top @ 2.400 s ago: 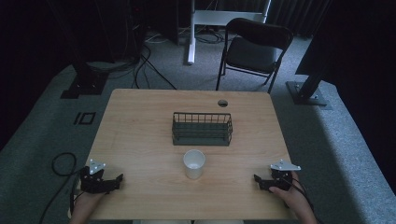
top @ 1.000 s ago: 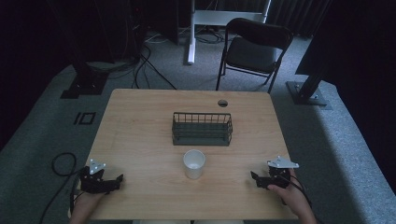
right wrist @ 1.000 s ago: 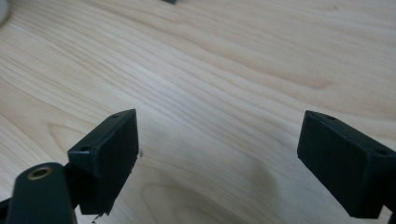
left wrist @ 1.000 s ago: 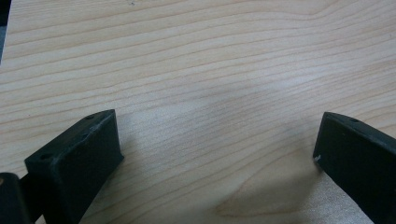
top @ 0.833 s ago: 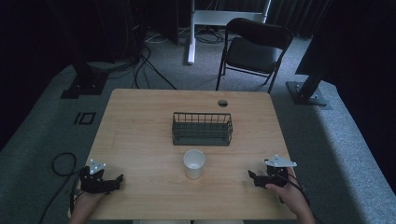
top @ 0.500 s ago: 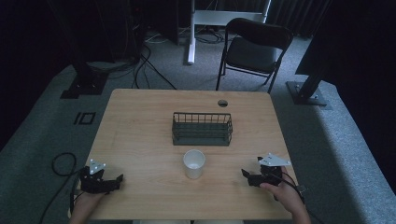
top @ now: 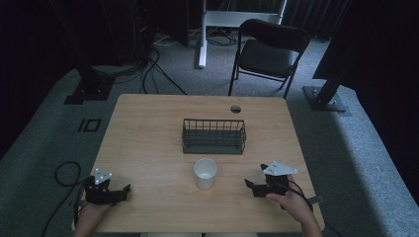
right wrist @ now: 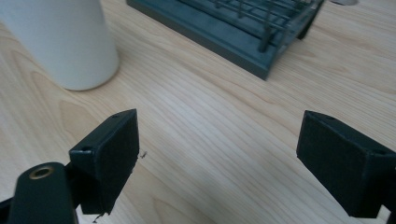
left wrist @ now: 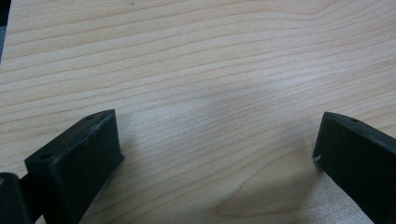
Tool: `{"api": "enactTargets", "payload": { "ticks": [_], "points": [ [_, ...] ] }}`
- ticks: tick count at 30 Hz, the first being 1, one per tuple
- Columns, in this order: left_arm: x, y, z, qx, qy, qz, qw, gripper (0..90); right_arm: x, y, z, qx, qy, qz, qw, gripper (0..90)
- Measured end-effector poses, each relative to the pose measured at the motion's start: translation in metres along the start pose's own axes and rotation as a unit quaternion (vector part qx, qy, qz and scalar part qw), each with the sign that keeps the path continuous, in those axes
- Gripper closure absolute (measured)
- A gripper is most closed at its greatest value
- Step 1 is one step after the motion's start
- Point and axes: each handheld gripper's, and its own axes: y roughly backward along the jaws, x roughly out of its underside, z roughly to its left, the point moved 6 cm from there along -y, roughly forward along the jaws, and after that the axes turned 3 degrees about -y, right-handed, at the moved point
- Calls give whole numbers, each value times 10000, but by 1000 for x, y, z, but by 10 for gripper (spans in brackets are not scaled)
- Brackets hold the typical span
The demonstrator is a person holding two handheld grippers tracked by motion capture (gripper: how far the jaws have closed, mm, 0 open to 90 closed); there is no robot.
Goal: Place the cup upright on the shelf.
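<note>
A white cup (top: pixel 205 173) stands upright on the wooden table (top: pixel 148 143), just in front of a dark wire basket (top: pixel 213 136) at the table's middle. My right gripper (top: pixel 252 185) is to the right of the cup, held in a hand near the front edge, jaws wide open with bare wood between them. In the right gripper view the cup (right wrist: pixel 60 39) is at upper left and the basket (right wrist: pixel 243 28) runs across the top. My left gripper (top: pixel 124 191) rests at the front left corner, open over bare wood (left wrist: pixel 210 116).
A round cable hole (top: pixel 235 109) sits in the table's far edge. A folding chair (top: pixel 267 54) and a white desk leg (top: pixel 202 34) stand beyond the table. Cables (top: pixel 64 173) trail on the floor at left.
My right gripper has moved left along the front of the table toward the cup. The left gripper, cup and basket have stayed put.
</note>
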Motion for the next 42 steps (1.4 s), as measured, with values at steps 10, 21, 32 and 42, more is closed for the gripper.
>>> {"api": "enactTargets", "payload": {
  "ticks": [10, 21, 32, 42],
  "points": [
    [0, 0, 0, 1, 1, -2, 10000, 9, -9, -11, 20, -235, 172, -67, 9996, 130],
    [0, 0, 0, 0, 1, 0, 10000, 9, -16, -24, 43, -560, 352, -49, 9978, 130],
    [0, 0, 0, 1, 2, -2, 10000, 9, -25, -38, 67, -847, 468, -178, 9951, 151],
    [0, 0, 0, 1, 2, -2, 10000, 9, -40, -46, 83, -1073, 570, -332, 9920, 151]
  ]
}}
